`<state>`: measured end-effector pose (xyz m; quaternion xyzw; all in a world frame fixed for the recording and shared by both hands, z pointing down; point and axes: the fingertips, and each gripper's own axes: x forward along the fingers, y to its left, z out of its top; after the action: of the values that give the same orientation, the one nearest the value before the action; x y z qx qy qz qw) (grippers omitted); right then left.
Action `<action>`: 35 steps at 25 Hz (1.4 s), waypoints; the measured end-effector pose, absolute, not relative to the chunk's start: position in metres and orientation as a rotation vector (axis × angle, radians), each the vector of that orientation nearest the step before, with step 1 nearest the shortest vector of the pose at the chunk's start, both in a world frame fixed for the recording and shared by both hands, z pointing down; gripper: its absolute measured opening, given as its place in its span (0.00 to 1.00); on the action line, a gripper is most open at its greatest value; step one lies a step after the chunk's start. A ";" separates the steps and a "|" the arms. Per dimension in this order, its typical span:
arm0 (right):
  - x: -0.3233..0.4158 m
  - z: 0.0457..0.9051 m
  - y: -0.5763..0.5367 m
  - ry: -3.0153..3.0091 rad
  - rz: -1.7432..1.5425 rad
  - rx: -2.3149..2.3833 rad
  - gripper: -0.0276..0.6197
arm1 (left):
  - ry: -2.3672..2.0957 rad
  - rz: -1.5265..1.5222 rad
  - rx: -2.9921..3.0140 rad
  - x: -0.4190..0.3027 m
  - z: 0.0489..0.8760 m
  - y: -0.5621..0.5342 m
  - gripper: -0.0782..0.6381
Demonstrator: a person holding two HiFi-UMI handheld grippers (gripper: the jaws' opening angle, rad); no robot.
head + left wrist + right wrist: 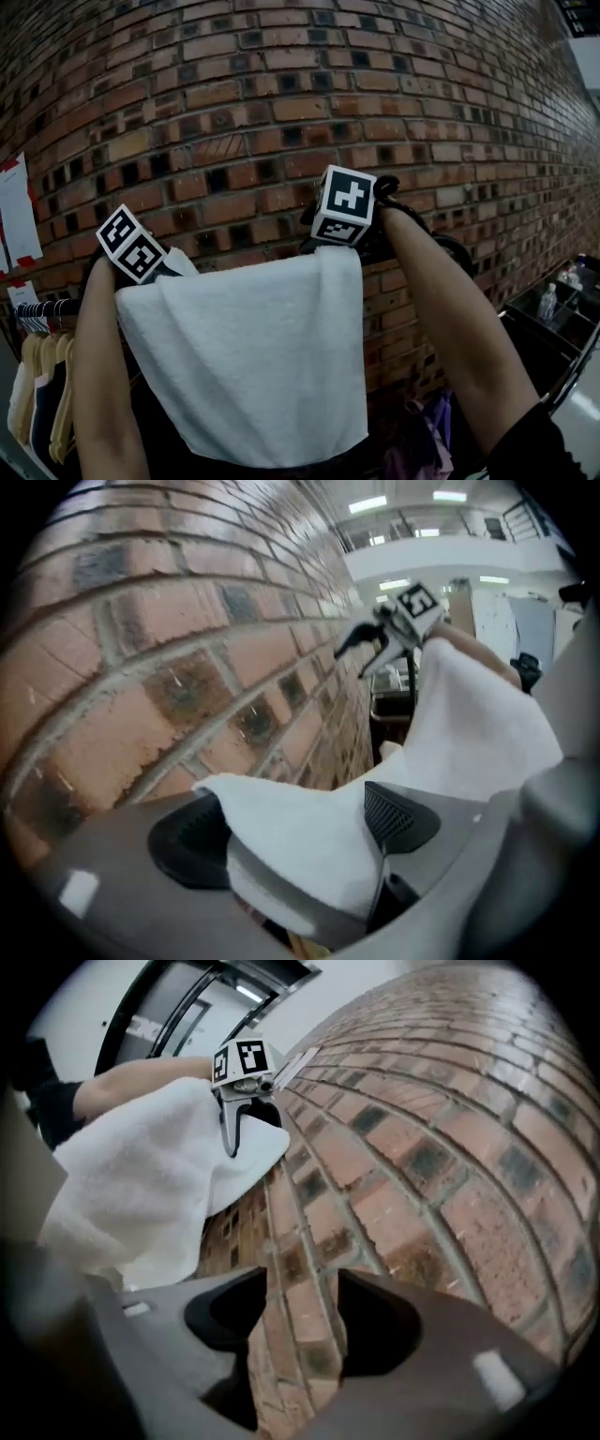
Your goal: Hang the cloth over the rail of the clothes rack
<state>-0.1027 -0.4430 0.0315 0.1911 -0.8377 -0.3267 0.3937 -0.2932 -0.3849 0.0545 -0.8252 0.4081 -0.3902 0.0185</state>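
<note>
A white cloth (253, 356) hangs in front of me, its top edge level with the clothes rack's rail (49, 307), which shows only at the left. My left gripper (295, 832) is shut on the cloth's upper left corner (309, 817), and the corner fills its jaws. My right gripper (295, 1321) is open at the cloth's upper right corner (342, 255). Only the brick wall shows between its pads, and the cloth (141, 1185) lies to its left. In the head view the left gripper (150, 261) and right gripper (361, 242) sit at the cloth's top, close to the wall.
A brick wall (281, 112) stands right behind the rack. Hangers with garments (42, 384) crowd the rail at the left. Papers (17, 211) are stuck on the wall there. A dark shelf with bottles (553, 309) is at the lower right.
</note>
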 end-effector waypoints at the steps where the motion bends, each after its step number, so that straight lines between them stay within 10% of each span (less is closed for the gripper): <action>1: -0.109 0.024 -0.438 -2.119 -0.900 0.500 0.40 | 1.262 -1.238 -2.559 -0.294 0.058 -0.385 0.74; 15: -0.125 0.026 -0.427 -1.868 -1.045 0.568 0.40 | 1.222 -1.125 -2.474 -0.306 0.028 -0.372 0.76; 19: -0.122 0.019 -0.432 -1.794 -1.091 0.596 0.40 | 1.220 -1.358 -2.222 -0.325 0.033 -0.375 0.68; 27: -0.119 0.020 -0.437 -1.740 -1.104 0.596 0.40 | 1.146 -1.336 -1.713 -0.323 -0.031 -0.365 0.14; 35: -0.121 0.017 -0.442 -1.703 -1.145 0.619 0.40 | 1.328 -1.170 -1.214 -0.308 -0.096 -0.363 0.12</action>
<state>-0.1210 -0.4424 0.0173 0.2535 -0.6974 -0.4692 0.4787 -0.3077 -0.3631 -0.0963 -0.4971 0.5436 -0.4789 0.4775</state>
